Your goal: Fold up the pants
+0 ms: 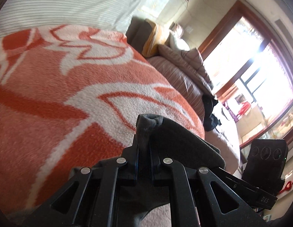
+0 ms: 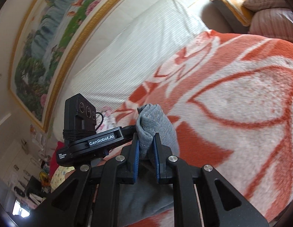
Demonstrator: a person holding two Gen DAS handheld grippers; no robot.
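Both claws are pinched tight on grey cloth. Left claw [image 1: 144,141], seen from its own camera, has its two fingers [image 1: 136,151] nearly together with a bunched edge of the pants [image 1: 165,132] squeezed between them; the dark grey fabric pokes up past the fingertips and drapes away to the right and down under the claw. Right claw [image 2: 146,141] is closed the same way, its two blue pads [image 2: 135,157] pressing a rolled fold of the same pants [image 2: 152,121], which stands up above the pads and hangs down below them.

Pants are thus held at two points, one in each claw, lifted above the blanket [image 1: 52,94], an orange and white fleece that covers the bed. Beyond the blanket, at its far edge, lies one white ribbed pillow [image 2: 131,53]. One framed landscape painting [image 2: 52,34] hangs on the wall behind the pillow. To the right of the blanket sits a heap of brown striped bedding [image 1: 180,71], and past that one large window [image 1: 250,71] with a wooden frame. Each wrist view also shows the other claw's black camera box [image 2: 80,113], just beside the blanket's near edge.

No boxes, baskets or other holders can be made out near the blanket.
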